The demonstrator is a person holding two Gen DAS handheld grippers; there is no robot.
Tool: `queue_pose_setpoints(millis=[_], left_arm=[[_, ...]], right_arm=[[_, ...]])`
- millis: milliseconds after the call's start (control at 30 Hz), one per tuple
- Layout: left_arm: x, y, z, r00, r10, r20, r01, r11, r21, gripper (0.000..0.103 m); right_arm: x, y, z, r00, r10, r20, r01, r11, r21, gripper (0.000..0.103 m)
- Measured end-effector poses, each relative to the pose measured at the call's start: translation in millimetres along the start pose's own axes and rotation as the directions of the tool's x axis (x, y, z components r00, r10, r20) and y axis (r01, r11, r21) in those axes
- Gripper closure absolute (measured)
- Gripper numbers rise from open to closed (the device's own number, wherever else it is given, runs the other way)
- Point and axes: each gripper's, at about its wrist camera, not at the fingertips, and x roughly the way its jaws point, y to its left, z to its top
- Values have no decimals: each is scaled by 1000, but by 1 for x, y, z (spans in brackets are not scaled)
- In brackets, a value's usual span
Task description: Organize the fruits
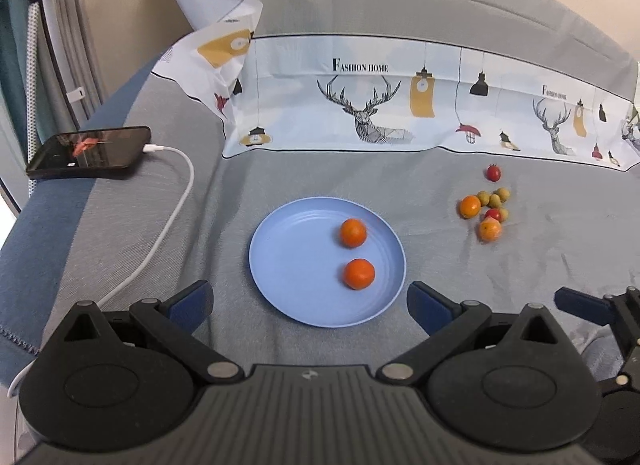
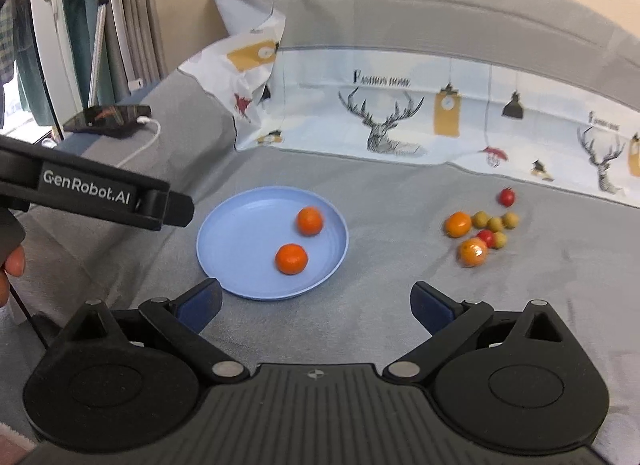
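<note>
While both grippers hang above the grey bed cover (image 1: 320, 169) with nothing between their jaws, the risks lie mostly in the fruit itself. The left gripper (image 1: 310, 305) has its jaws spread wide and empty, and the right gripper (image 2: 316, 305) likewise stands wide open and empty. Two oranges (image 1: 353, 232) sit loose on the blue plate (image 1: 280, 257), apart from each other and toward its right side; being round on a smooth shallow dish resting on soft fabric, they could roll off if a jaw nudges the rim or presses the cover nearby. Off to the right, well apart from the plate, lies a tight cluster (image 1: 486, 211): two more oranges, several small yellow-green fruits and a cherry tomato touching one another, with another cherry tomato (image 1: 493, 172) just beyond. Reaching into that huddle with wide jaws would likely scatter the neighbours, and the tomatoes look soft enough to split under a firm squeeze. A phone (image 1: 90, 153) with its white cable (image 1: 176, 201) lies to the left, where a sweeping left gripper might snag it.
</note>
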Motion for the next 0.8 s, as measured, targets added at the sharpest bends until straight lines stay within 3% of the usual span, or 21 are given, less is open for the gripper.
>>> queue_pose_setpoints(millis=[267, 800], left_arm=[[-18, -4, -4, 1000, -2, 28, 2, 1000, 18, 0], [-14, -5, -3, 998, -35, 51, 32, 997, 65, 0]], right_arm=[[-27, -2, -4, 999, -18, 43, 17, 1000, 15, 2], [-23, 0, 0, 999, -37, 27, 37, 999, 19, 2]])
